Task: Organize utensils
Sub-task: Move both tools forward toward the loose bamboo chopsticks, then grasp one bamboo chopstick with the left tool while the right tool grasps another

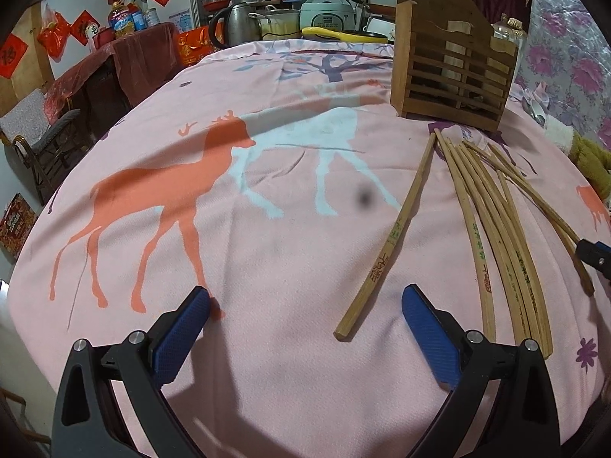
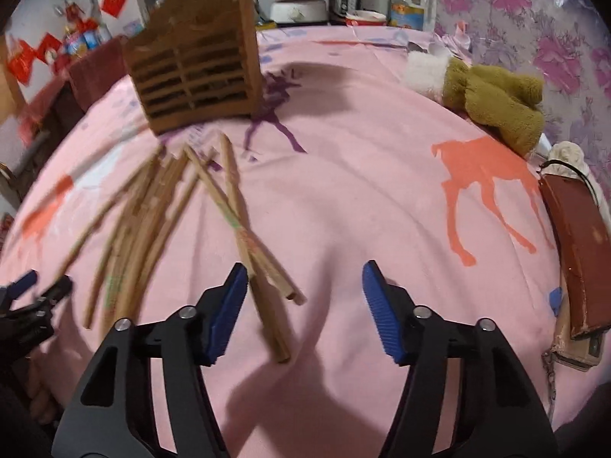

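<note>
Several wooden chopsticks (image 1: 496,236) lie fanned on the pink deer-print cloth (image 1: 267,229), in front of a slatted wooden holder (image 1: 450,72) that stands upright. One chopstick (image 1: 385,240) lies apart, its near end between the fingers of my left gripper (image 1: 305,294), which is open and touches nothing. In the blurred right wrist view the chopsticks (image 2: 141,221) spread left of my right gripper (image 2: 304,267). Two crossed chopsticks (image 2: 263,286) reach between its open fingers, close beside the left pad (image 2: 225,309). The holder (image 2: 198,72) stands behind. The right gripper's tip (image 1: 594,257) shows at the left view's edge.
A brown-green plush toy (image 2: 496,103) and a reddish-brown case (image 2: 576,252) lie along the right side of the cloth. A kettle, pots and a rice cooker (image 1: 324,11) crowd the far end. A chair (image 1: 49,145) stands off the left edge.
</note>
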`<state>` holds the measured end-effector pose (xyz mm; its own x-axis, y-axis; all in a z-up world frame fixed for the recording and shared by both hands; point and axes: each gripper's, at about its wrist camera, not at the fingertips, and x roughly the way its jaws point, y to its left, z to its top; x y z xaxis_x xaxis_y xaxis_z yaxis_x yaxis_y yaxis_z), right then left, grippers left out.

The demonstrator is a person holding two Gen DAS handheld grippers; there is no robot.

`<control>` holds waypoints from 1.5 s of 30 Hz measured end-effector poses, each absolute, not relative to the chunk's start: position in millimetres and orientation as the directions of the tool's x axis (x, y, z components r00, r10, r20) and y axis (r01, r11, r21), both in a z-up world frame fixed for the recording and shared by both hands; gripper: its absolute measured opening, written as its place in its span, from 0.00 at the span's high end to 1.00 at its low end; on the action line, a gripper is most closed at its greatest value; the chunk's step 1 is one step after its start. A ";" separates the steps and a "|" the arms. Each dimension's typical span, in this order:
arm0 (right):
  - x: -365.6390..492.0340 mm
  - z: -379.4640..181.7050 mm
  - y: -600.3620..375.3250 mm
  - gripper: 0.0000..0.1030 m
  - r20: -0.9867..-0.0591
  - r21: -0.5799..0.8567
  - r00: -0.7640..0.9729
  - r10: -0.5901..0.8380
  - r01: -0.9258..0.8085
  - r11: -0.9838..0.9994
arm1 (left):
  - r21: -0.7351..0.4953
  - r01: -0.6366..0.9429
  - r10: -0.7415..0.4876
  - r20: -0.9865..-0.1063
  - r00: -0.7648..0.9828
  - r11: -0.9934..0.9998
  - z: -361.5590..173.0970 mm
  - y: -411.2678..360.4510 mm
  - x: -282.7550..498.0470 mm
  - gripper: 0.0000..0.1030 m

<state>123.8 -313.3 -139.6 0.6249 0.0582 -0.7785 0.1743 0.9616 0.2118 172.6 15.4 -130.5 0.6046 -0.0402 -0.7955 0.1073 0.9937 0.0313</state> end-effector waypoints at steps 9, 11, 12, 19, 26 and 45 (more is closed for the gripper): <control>112.4 -144.2 -309.1 0.72 -0.773 0.237 0.623 0.124 0.102 0.966 | 0.037 0.161 -0.073 -0.776 0.627 0.986 -127.6 7.7 161.0 0.22; 112.9 -145.8 -310.2 0.72 -0.769 0.239 0.627 0.126 0.099 0.966 | 0.030 0.173 -0.086 -0.774 0.627 0.985 -127.0 5.2 160.3 0.26; 113.0 -146.8 -310.5 0.74 -0.768 0.246 0.627 0.134 0.096 0.964 | 0.029 0.177 -0.090 -0.774 0.627 0.984 -127.1 5.1 160.6 0.28; 112.5 -146.4 -302.4 0.90 -0.753 0.242 0.642 0.145 0.065 0.968 | -0.018 0.246 -0.171 -0.767 0.619 0.969 -125.0 -0.7 157.3 0.70; 109.0 -139.9 -300.7 0.91 -0.734 0.257 0.660 0.163 0.048 0.965 | -0.042 0.256 -0.197 -0.763 0.616 0.966 -126.3 -3.3 155.1 0.65; 106.5 -142.3 -296.5 0.85 -0.718 0.282 0.662 0.214 -0.004 0.959 | -0.111 0.266 -0.251 -0.775 0.580 0.957 -124.1 -1.4 150.3 0.89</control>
